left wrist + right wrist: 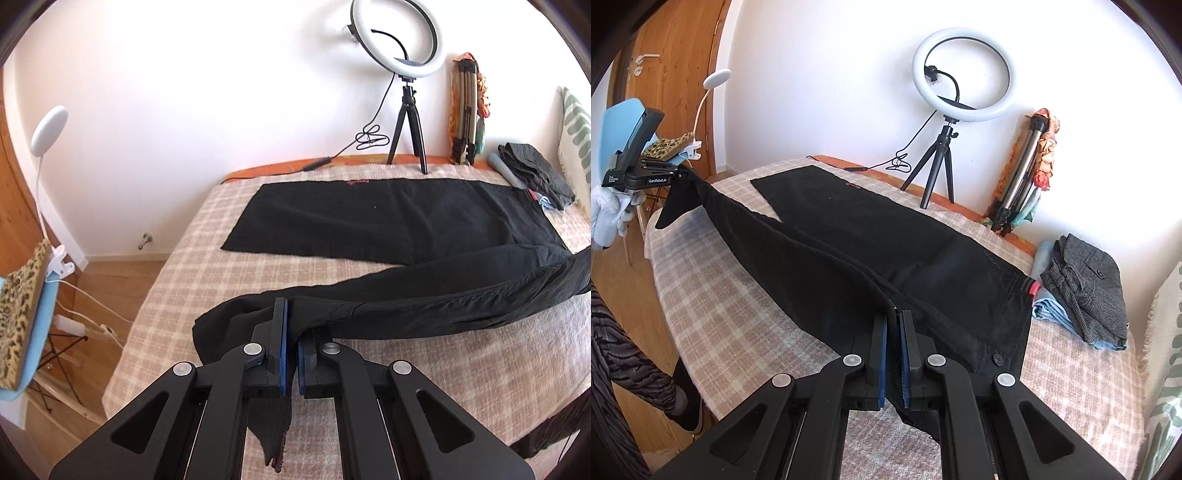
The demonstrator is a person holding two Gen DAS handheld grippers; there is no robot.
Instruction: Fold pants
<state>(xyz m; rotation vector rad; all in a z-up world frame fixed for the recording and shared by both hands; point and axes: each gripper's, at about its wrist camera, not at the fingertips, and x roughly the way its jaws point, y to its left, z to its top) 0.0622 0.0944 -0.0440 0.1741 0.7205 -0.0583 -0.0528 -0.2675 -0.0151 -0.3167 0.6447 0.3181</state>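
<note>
My black pants [388,218] lie across the checked beige bedspread [177,280], one leg spread flat and smooth toward the far side, its cut hem square at the left, the waist end off to the right. The cloth is matte and dark, with a small red mark on the flat leg's far edge and a red tab at the waistband near the pile of folded clothes [1086,288]; I cannot read either. The near leg is lifted off the bed and hangs in a long sagging band between my two tools. My left gripper [291,328] has its blue pads pressed together on the hem end of that leg, with a frayed corner of cloth dangling below the jaws. My right gripper [894,325] is likewise pinched tight on the pants near the waist, beside a black button [997,359]. In the right wrist view my left gripper [646,173] shows at the far left, held by a hand in a pale glove [609,214], and white lettering on its side reads "GenRobot.AI". A ring light [964,74] on a small tripod stands at the far edge by the white wall.
</note>
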